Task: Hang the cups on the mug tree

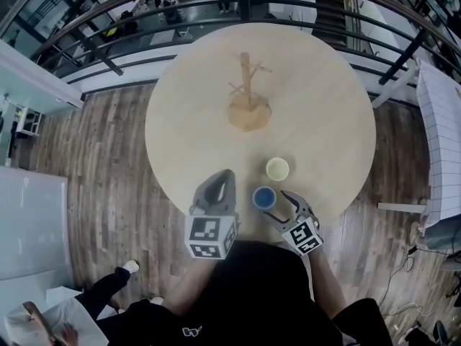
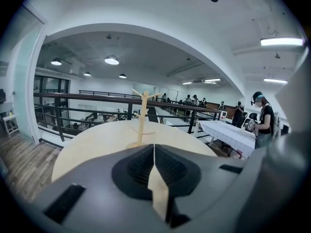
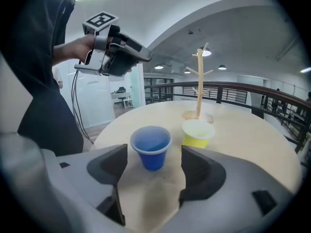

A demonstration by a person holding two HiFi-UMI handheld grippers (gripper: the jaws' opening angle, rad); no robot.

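Observation:
A wooden mug tree (image 1: 248, 96) stands bare at the far middle of the round table (image 1: 324, 121). A blue cup (image 1: 264, 197) and a yellow cup (image 1: 277, 169) stand upright near the table's front edge. My right gripper (image 1: 277, 206) is open just behind the blue cup. In the right gripper view the blue cup (image 3: 151, 147) sits just ahead of the gap between the jaws, untouched, with the yellow cup (image 3: 198, 132) and the mug tree (image 3: 199, 81) beyond it. My left gripper (image 1: 222, 177) hovers left of the blue cup, shut and empty. It points at the mug tree (image 2: 142, 120).
A dark metal railing (image 1: 216, 6) curves round the table's far side. Wooden floor (image 1: 94, 193) lies to the left. A white-clothed table (image 1: 439, 135) stands at the right. A person's leg and shoe (image 1: 119, 276) show at the lower left.

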